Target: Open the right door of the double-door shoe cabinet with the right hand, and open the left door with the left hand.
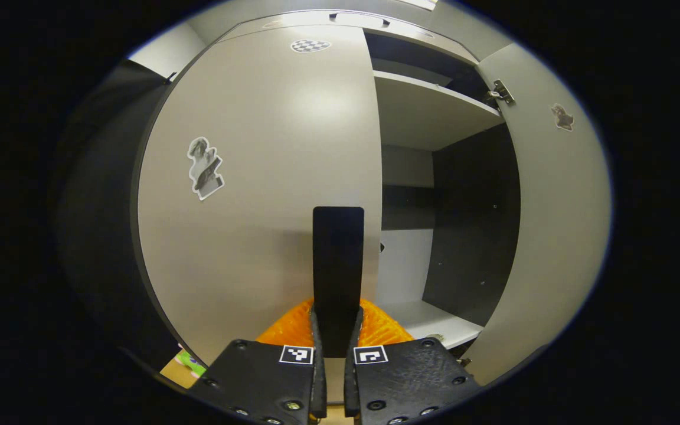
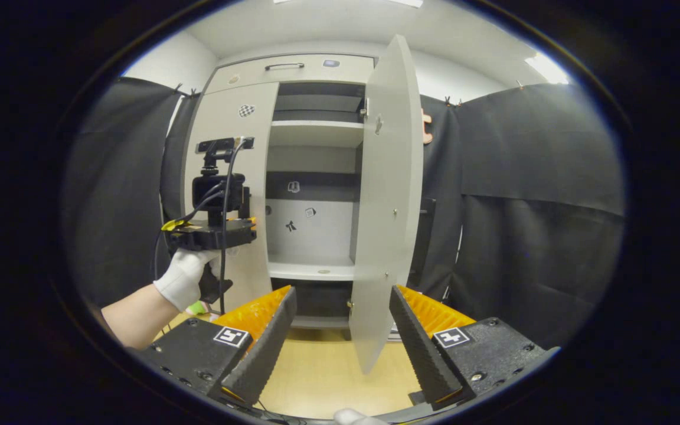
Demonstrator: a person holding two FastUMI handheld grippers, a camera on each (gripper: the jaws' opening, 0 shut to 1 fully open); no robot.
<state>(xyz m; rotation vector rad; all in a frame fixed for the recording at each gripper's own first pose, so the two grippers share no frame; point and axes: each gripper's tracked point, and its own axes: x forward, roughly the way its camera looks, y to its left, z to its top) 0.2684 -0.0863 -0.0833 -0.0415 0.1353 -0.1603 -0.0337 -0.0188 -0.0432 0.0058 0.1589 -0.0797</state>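
Left hand-held gripper (image 1: 336,348) clenched on the left door's handle (image 1: 338,277); right hand-held gripper (image 2: 340,342) released; right door (image 2: 384,195) open.

Overhead light glares on the left door (image 1: 269,177) — fisheye-bowed edges.

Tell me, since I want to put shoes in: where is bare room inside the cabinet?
The lower shelf behind the open right door is bare, as is the upper shelf. The left door is closed, with the left gripper crowding it.
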